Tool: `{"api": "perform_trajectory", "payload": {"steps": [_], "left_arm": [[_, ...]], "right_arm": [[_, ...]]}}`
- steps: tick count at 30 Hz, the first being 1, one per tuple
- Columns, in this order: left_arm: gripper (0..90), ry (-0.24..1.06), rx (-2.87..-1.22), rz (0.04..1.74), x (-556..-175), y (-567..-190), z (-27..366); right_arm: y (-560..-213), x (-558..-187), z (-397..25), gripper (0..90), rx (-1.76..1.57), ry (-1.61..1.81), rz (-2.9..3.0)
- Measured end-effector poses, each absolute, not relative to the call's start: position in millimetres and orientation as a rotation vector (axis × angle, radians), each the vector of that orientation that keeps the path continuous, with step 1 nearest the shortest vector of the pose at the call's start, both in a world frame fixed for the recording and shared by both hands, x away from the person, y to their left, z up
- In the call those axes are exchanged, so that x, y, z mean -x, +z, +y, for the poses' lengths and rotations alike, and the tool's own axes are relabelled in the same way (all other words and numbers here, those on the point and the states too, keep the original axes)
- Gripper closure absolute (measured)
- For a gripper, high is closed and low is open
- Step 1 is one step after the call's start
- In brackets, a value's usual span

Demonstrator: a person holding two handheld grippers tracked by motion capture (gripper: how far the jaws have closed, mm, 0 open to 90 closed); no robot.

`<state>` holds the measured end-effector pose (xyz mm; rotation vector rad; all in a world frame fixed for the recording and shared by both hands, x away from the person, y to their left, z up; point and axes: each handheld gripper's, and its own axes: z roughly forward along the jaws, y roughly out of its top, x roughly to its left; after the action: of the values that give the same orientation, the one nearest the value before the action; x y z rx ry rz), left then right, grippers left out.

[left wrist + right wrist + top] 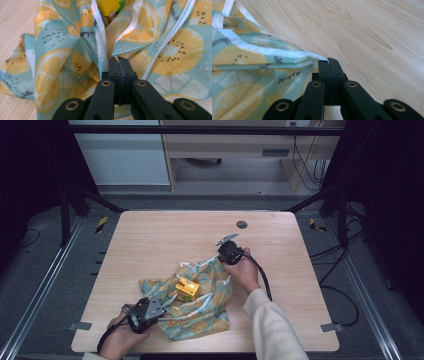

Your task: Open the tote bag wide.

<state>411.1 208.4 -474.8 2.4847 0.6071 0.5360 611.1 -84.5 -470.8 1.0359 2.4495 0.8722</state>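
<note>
A teal cloth with an orange-slice print and white trim (210, 295) lies crumpled on the wooden table (165, 235). A small yellow carton (187, 290) sits on its middle, and its lower part (110, 8) peeks between the folds. My left gripper (150, 312) is at the cloth's near left side, its jaws shut on a fold of cloth (117, 60). My right gripper (225, 254) is at the cloth's far right corner, shut on the trimmed edge (327, 60), which it holds just above the table.
A round grey grommet (242, 224) is set in the table near its far edge. Bare wood surrounds the cloth on the far and left sides. Black frame posts and cables stand beyond the table's right edge (345, 220).
</note>
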Motion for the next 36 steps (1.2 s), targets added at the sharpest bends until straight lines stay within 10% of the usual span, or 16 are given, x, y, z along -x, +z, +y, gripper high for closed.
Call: {"api": "perform_trajectory", "payload": {"steps": [9,22,36], "left_arm": [[88.6,0.543,-2.453,0.627,-410.9,-472.9,211.0],[58.1,0.609,-2.286,0.625,-406.5,-460.2,212.5],[56.6,0.611,-2.249,0.641,-407.1,-456.8,213.8]], "right_arm": [[-458.0,-604.4,-90.3,80.0,-1.004,0.897,2.454],[-409.6,-573.1,-95.5,40.0,-0.861,0.94,2.398],[-400.7,-577.9,-96.4,40.0,-0.869,0.934,2.33]]}}
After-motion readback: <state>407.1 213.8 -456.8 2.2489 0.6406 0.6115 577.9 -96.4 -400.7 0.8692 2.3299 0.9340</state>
